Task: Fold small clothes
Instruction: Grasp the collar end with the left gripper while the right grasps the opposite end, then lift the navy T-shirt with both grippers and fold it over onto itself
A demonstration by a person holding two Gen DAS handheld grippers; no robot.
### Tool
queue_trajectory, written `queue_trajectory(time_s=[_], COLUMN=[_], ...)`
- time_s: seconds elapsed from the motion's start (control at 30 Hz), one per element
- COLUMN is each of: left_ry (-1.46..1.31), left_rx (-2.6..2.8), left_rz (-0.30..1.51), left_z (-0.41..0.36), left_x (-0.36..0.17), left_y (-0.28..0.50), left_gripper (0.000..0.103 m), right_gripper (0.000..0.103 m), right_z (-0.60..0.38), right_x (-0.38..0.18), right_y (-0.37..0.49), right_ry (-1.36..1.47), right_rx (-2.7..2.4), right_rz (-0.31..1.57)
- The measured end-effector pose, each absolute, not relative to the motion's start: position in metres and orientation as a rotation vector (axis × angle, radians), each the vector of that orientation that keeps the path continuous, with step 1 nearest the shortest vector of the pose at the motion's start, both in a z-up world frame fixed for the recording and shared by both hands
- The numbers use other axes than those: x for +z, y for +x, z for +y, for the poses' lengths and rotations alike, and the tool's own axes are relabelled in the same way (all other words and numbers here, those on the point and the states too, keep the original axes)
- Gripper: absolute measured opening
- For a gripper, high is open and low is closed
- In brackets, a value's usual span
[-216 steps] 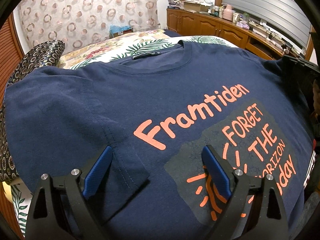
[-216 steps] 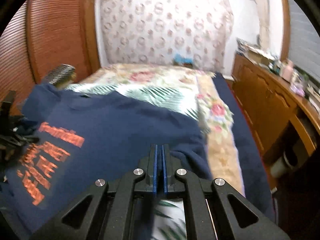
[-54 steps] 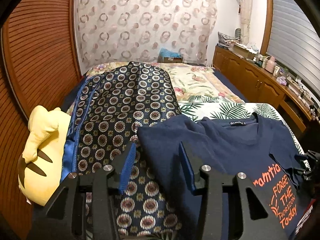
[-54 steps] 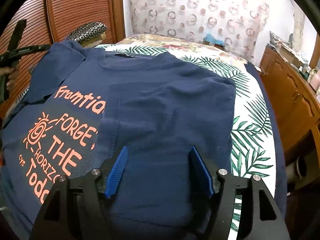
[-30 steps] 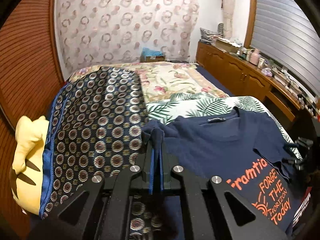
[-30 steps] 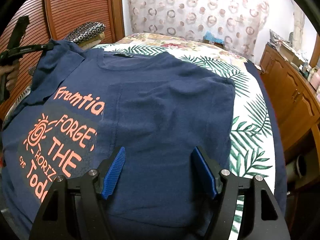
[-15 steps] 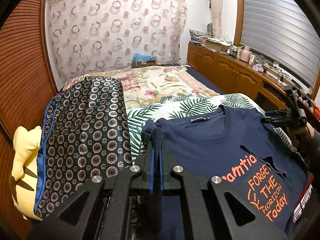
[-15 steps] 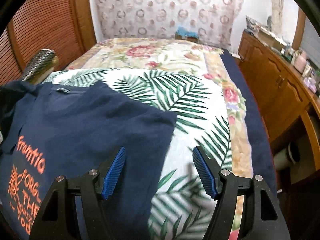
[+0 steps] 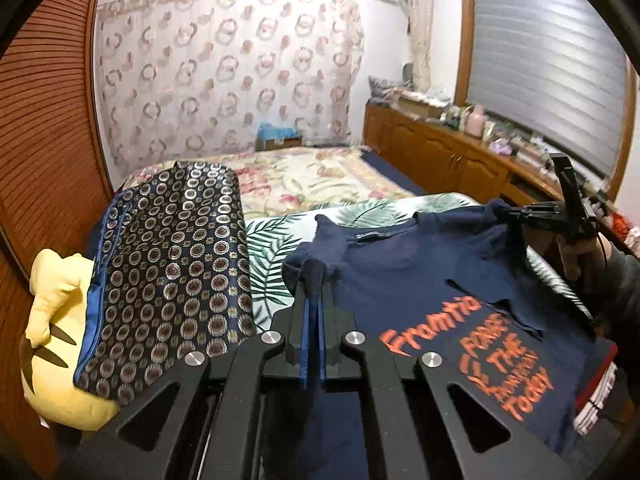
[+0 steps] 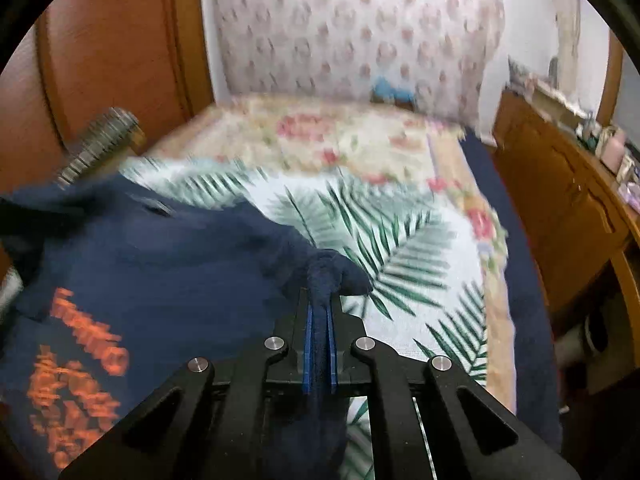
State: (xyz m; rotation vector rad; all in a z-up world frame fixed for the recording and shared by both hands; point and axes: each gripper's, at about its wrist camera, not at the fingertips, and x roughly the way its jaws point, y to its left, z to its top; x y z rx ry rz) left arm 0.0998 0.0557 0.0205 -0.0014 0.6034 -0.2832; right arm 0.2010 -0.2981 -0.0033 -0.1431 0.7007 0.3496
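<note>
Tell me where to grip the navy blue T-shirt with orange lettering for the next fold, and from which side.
Grip the navy blue T-shirt at its two upper corners, one either side of the collar, coming in from the hem side. The collar end lies farthest from both cameras. The left gripper and right gripper are each already shut on a bunched corner there.
</note>
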Motion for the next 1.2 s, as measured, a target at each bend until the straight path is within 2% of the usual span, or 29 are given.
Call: queue_trajectory(time_s=[0.17, 0.37, 0.77, 0.83, 0.9, 0.93, 1.0, 1.1, 1.2], left_ry=[-0.038, -0.068, -0.078, -0.073, -0.075, -0.076, -0.068, -0.062, -0.049], left_rx=[-0.299, -0.296, -0.204, -0.191, -0.175, -0.175, -0.173, -0.183, -0.173], left_rz=[0.549, 0.538, 0.627, 0.64, 0.634, 0.629, 0.619, 0.61, 0.614], left_z=[0.065, 0.078, 0.103, 0.106, 0.111, 0.112, 0.112, 0.114, 0.116], left_x=[0.031, 0.027, 0.004, 0.0, 0.002, 0.003, 0.007, 0.009, 0.009], left_y=[0.05, 0.005, -0.032, -0.03, -0.029, -0.027, -0.023, -0.013, 0.005], left_gripper=[0.004, 0.004, 0.006, 0.018, 0.044, 0.047, 0.062, 0.075, 0.076], right_gripper=[0.006, 0.006, 0.006, 0.006, 0.012, 0.014, 0.022, 0.054, 0.057], right_z=[-0.308, -0.337, -0.379, -0.379, -0.377, -0.377, -0.376, -0.375, -0.371], right_x=[0.032, 0.043, 0.033, 0.03, 0.032, 0.035, 0.04, 0.045, 0.038], right_y=[0.121, 0.042, -0.05, -0.051, -0.049, -0.049, -0.043, -0.038, -0.028], right_ry=[-0.155, -0.14, -0.117, -0.132, -0.154, -0.16, -0.159, -0.139, -0.113], right_rx=[0.419, 0.437, 0.436, 0.444, 0.433, 0.421, 0.412, 0.39, 0.38], right_rz=[0.581, 0.52, 0.653, 0.693, 0.704, 0.703, 0.697, 0.68, 0.662])
